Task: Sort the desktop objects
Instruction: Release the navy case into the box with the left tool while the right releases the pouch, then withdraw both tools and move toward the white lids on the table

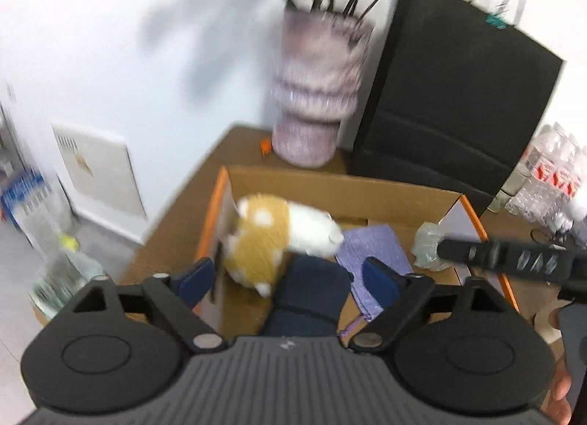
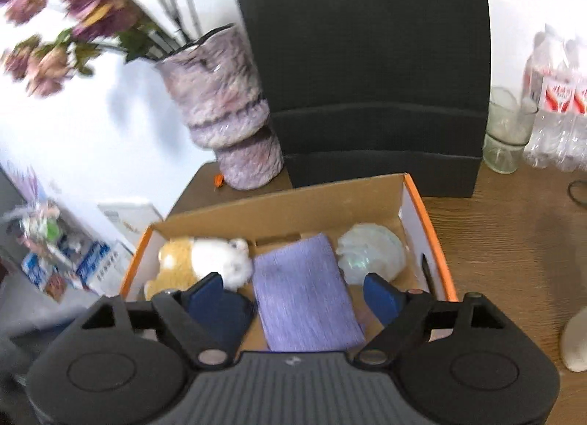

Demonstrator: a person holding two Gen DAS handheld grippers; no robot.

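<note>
An orange-edged cardboard box [image 1: 341, 182] [image 2: 279, 204] sits on the wooden desk. Inside lie a yellow and white plush toy [image 1: 271, 238] [image 2: 205, 260], a purple cloth [image 1: 378, 252] [image 2: 304, 293], a dark blue fabric item [image 1: 312, 293] [image 2: 227, 315] and a crumpled pale plastic item [image 1: 427, 245] [image 2: 370, 252]. My left gripper [image 1: 290, 274] is open and empty above the box's near side, over the blue item. My right gripper [image 2: 293, 289] is open and empty above the purple cloth. The right gripper's black arm [image 1: 513, 260] shows in the left wrist view.
A purple vase of dried flowers [image 1: 315, 91] [image 2: 223, 109] and a black paper bag [image 1: 451, 94] [image 2: 367, 69] stand behind the box. A glass [image 2: 508, 135] and packed water bottles [image 2: 557, 94] [image 1: 546, 175] stand at the right. The desk's left edge drops to the floor.
</note>
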